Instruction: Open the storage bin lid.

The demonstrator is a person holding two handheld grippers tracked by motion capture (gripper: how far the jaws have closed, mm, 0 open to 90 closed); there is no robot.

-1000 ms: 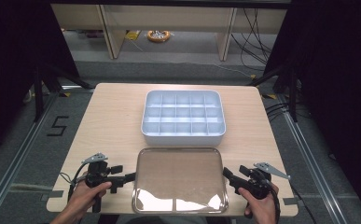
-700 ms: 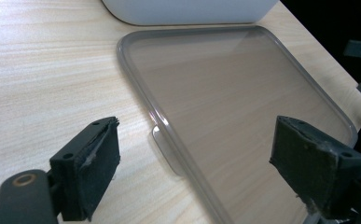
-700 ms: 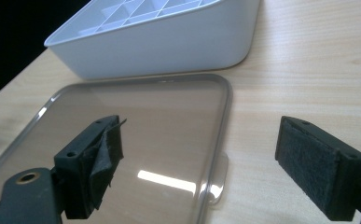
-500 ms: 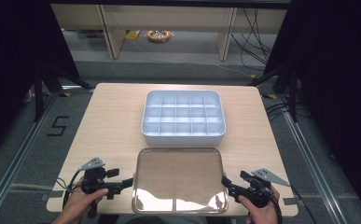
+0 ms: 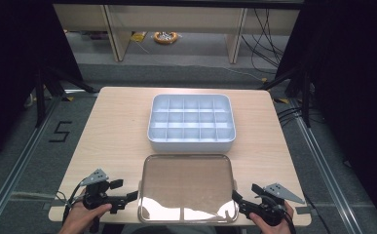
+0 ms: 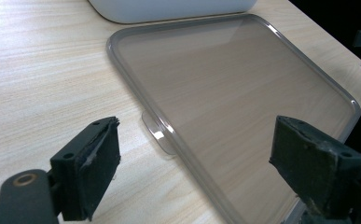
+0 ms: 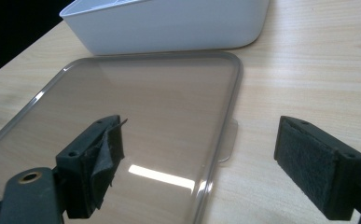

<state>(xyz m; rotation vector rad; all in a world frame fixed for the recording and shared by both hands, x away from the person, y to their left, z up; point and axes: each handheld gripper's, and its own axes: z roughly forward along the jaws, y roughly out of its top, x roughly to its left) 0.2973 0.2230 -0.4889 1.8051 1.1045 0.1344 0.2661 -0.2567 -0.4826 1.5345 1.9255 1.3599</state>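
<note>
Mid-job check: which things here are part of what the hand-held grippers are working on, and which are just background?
In play:
- clear lid, flat on the table, its side tabs between open jaws
- left hand-held gripper
- right hand-held gripper
- white compartment box, likely where the lid goes

Just lying about:
- yellow coil on the floor beyond the table
- floor cables

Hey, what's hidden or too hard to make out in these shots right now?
- Organizer box: high view too coarse to tell if its compartments hold small items.
- Clear lid: near edge washed out by glare in high view.
- Yellow object on floor: too small to identify.
</note>
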